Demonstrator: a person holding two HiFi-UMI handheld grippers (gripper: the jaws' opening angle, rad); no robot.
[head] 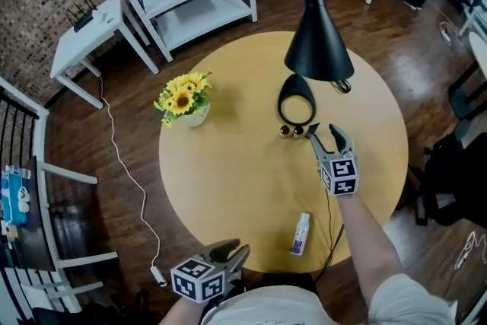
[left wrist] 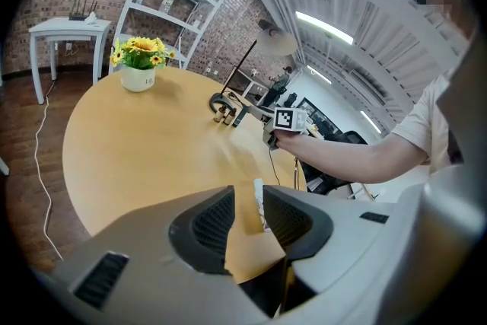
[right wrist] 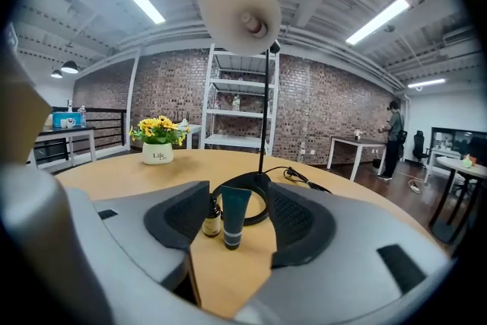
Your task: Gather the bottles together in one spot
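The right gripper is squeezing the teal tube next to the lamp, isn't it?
Not squeezing. The right gripper has its jaws open, and the teal tube stands free next to the lamp, touching neither pad. The right gripper view shows this.

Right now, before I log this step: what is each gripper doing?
Left gripper: open, empty.
Right gripper: open, holding nothing; the teal tube stands free ahead of its jaws.
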